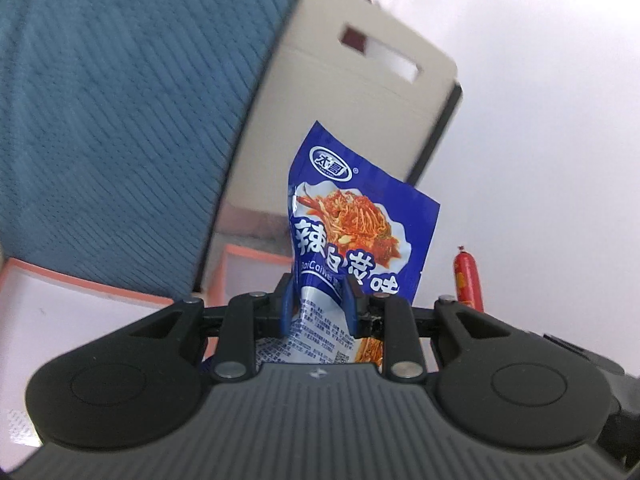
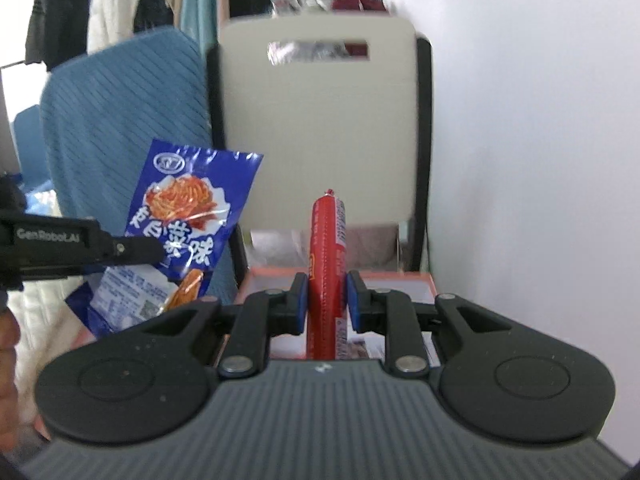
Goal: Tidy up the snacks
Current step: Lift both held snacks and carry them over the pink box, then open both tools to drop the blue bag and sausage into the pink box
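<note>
White wall fills the right side of both views; a blue ribbed fabric chair back (image 2: 120,120) occupies the left, and a beige plastic chair back with a slot handle (image 2: 316,128) stands at upper centre. Clothing hangs along the top edge of the right wrist view.

Task status: both snack items are lifted and held clear of any surface. Neither is yet placed. A white open box with an orange rim (image 2: 404,278) sits low at centre of the right wrist view, behind the fingers; its interior is largely hidden, so its contents cannot be determined. Judged from this, the pick-up step is complete and the deposit step remains.

Left gripper (image 1: 318,306): the jaws stand narrow, clamped on the lower part of a blue foil snack packet printed with a red noodle picture (image 1: 352,216). The packet stands upright above the fingers at frame centre. This tool points somewhat downward, and its view is tilted, so the chairs lean to the right.

Right gripper (image 2: 326,300): the jaws stand narrow, pinching a red plastic-wrapped sausage stick (image 2: 328,248) at mid-length. The stick stands upright at frame centre. This tool points slightly downward toward the box. Both items appear side by side, near but apart.
</note>
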The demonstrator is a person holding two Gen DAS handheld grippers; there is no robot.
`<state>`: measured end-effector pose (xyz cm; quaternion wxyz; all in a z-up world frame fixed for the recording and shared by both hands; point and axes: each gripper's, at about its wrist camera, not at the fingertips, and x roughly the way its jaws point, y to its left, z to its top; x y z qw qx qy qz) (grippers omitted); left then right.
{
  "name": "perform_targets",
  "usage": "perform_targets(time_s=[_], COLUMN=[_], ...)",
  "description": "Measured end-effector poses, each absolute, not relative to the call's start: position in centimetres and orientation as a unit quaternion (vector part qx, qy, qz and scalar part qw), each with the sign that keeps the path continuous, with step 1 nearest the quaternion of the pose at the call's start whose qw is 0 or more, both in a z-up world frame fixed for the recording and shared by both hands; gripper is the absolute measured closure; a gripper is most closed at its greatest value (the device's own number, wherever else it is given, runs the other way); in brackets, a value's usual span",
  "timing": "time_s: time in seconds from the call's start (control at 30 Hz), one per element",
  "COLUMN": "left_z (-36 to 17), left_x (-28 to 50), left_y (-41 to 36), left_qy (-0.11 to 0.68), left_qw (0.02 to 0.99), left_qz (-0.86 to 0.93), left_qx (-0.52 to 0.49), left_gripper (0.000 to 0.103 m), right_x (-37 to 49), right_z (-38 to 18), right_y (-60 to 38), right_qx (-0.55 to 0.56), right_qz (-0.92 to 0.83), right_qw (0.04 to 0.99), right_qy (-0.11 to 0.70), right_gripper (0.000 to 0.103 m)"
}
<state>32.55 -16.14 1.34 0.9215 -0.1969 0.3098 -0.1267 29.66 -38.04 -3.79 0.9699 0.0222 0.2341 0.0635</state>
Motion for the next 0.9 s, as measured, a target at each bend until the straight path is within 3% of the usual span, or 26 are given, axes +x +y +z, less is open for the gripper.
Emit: perform_targets(time_s=[0.43, 0.83, 0.87, 0.9], left_z=[-6.8, -8.7, -8.6, -8.4], left_x=[36.0, 37.4, 37.5, 37.7], left_y=[-23.0, -23.6, -23.6, -23.5], left_qy=[0.401, 0.418, 0.421, 0.425], left_qw=[0.891, 0.884, 0.883, 0.882], left_qz=[-0.131, -0.126, -0.125, -0.125], left_qx=[-0.168, -0.167, -0.167, -0.162], left_gripper=[0.074, 0.07, 0.058, 0.045], right_x=[33.7, 36.7, 36.8, 36.6], right_z=[-12.6, -15.0, -14.9, -14.7], right_y=[-43.1, -43.2, -43.1, -42.9], right_qx=[0.05, 0.059, 0.055, 0.05], right_qz=[0.048, 0.029, 0.029, 0.028], right_qw=[0.946, 0.936, 0.937, 0.939], right_qy=[0.318, 0.346, 0.344, 0.339], right_gripper=[0.079, 0.078, 0.069, 0.048])
